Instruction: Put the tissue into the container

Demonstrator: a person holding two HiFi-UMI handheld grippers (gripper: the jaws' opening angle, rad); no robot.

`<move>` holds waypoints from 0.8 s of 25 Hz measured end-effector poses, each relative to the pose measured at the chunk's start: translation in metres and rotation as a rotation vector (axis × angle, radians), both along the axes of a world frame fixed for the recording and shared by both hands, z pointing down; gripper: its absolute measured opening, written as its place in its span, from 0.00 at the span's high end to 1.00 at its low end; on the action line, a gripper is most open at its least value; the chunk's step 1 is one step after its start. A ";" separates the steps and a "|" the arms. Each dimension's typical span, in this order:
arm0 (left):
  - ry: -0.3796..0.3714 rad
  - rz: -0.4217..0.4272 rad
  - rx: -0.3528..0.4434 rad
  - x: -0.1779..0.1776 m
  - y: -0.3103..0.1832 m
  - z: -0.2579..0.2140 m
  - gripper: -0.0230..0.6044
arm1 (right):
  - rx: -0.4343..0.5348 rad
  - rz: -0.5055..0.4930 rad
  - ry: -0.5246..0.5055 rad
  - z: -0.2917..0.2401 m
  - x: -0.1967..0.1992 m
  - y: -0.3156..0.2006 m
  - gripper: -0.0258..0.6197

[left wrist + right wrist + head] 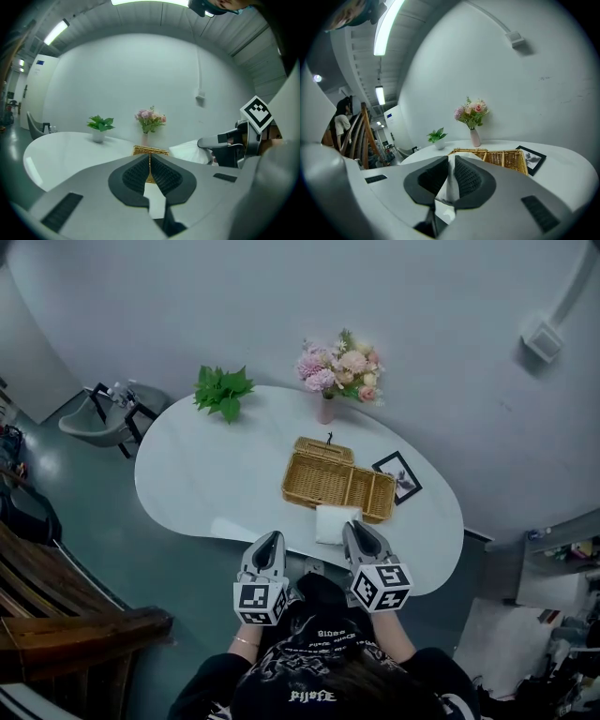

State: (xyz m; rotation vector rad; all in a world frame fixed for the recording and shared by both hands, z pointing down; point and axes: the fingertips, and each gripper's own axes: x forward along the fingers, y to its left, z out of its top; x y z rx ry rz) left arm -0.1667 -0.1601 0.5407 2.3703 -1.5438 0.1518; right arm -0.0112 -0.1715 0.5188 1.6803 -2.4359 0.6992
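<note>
The white oval surface [206, 474] carries a woven wicker basket [319, 480]. The right hand-held gripper [355, 529] is clamped on the white folded tissue [335, 521], just beside the basket. The left hand-held gripper [271, 540] is closed and empty. It seems best to lift the tissue over the rim and then release it low.

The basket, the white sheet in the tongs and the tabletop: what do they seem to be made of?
Basket: looks like woven wicker or rattan, golden-brown and matte; crossing strands show on its walls.
Tissue: soft white paper, matte; it creases where the right tongs pinch it.
Table: smooth white top with a slight sheen, perhaps lacquer or laminate; I cannot tell which.
</note>
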 end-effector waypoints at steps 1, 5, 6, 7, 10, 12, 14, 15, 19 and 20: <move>-0.002 -0.003 -0.002 -0.001 -0.004 0.000 0.92 | 0.000 -0.005 -0.002 -0.001 -0.002 -0.005 0.86; -0.013 -0.011 0.004 -0.004 -0.025 -0.006 0.92 | -0.005 -0.018 -0.017 -0.004 -0.007 -0.028 0.86; -0.014 -0.014 0.008 -0.005 -0.030 -0.008 0.92 | -0.004 -0.017 -0.016 -0.005 -0.008 -0.033 0.86; -0.015 -0.018 0.010 -0.006 -0.035 -0.009 0.92 | 0.000 -0.017 -0.014 -0.007 -0.009 -0.039 0.86; -0.015 -0.032 0.015 -0.008 -0.048 -0.012 0.92 | 0.008 -0.023 -0.010 -0.014 -0.013 -0.054 0.86; -0.020 -0.038 0.014 -0.008 -0.055 -0.013 0.92 | 0.016 -0.028 -0.015 -0.019 -0.016 -0.062 0.86; -0.025 -0.040 0.009 -0.007 -0.060 -0.011 0.92 | 0.018 -0.032 -0.028 -0.021 -0.017 -0.070 0.86; -0.028 -0.039 0.004 -0.006 -0.061 -0.010 0.92 | 0.016 -0.033 -0.035 -0.021 -0.018 -0.073 0.86; -0.029 -0.046 -0.005 -0.006 -0.065 -0.011 0.92 | 0.017 -0.041 -0.033 -0.023 -0.023 -0.085 0.86; -0.026 -0.051 -0.005 -0.007 -0.067 -0.012 0.92 | 0.016 -0.042 -0.034 -0.023 -0.024 -0.088 0.86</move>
